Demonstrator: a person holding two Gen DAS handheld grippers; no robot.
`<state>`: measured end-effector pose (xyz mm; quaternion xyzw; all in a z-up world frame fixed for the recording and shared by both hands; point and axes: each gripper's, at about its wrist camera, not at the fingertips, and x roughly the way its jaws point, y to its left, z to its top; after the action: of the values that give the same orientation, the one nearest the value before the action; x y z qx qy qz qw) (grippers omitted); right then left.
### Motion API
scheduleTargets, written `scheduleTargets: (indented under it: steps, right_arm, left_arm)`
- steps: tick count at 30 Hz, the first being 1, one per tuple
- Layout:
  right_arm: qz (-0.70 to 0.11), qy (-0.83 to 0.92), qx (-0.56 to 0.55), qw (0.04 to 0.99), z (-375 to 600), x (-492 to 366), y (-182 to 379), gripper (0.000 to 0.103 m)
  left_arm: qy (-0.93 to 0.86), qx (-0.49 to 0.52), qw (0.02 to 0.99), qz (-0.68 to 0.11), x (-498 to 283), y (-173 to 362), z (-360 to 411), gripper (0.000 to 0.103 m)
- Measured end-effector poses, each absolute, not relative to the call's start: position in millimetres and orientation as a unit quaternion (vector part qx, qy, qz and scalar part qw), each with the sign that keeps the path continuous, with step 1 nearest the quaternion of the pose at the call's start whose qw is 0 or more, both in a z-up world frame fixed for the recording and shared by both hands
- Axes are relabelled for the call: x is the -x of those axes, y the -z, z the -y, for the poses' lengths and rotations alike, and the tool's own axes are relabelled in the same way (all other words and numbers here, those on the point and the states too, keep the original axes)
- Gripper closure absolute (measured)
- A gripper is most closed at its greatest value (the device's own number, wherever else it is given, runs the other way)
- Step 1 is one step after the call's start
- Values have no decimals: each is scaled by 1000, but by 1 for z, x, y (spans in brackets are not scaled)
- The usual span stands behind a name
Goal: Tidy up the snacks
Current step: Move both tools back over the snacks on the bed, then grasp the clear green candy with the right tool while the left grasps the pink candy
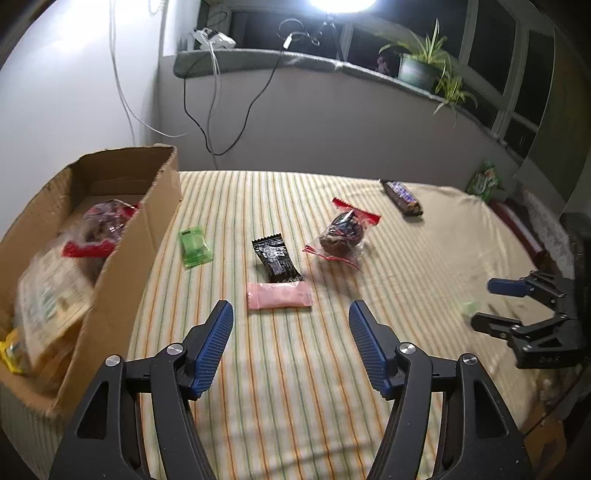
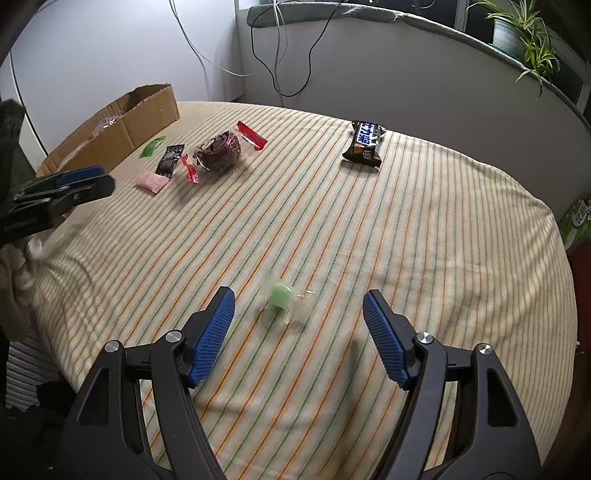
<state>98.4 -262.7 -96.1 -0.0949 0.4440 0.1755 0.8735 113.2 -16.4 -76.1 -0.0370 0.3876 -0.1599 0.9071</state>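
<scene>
Your right tongs (image 2: 299, 314) hang released over the striped bed (image 2: 406, 240), a blurred green candy (image 2: 284, 299) just ahead between the fingers. Your left tongs (image 1: 291, 325) are released too, near the pink packet (image 1: 279, 295); cardboard box (image 1: 122, 236) holds snacks at left.

Potted plant (image 1: 421, 62), cables (image 1: 236, 122) — perhaps a lamp (image 1: 341, 3).

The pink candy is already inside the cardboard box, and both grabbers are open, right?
Not quite. The pink candy still lies on the striped cloth, outside the cardboard box; the left wrist view shows it. Both the left gripper and right gripper are open.
</scene>
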Motion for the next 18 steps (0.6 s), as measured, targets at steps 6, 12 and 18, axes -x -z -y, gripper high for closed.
scheduleTargets:
  steps: [6,12,18]
  right_arm:
    - [-445,-173,108,872,256,-100,105,28]
    - [-447,-165,107,873,255,-102,112,31]
    - [-442,-168,119,873,248,-98,112,50]
  left_arm:
    - [148,5,898,-413,-140,95,31,38]
    - [142,0,890,-434,-152,102,32,38]
    - [143,0,891,-431,-152,102,31,51]
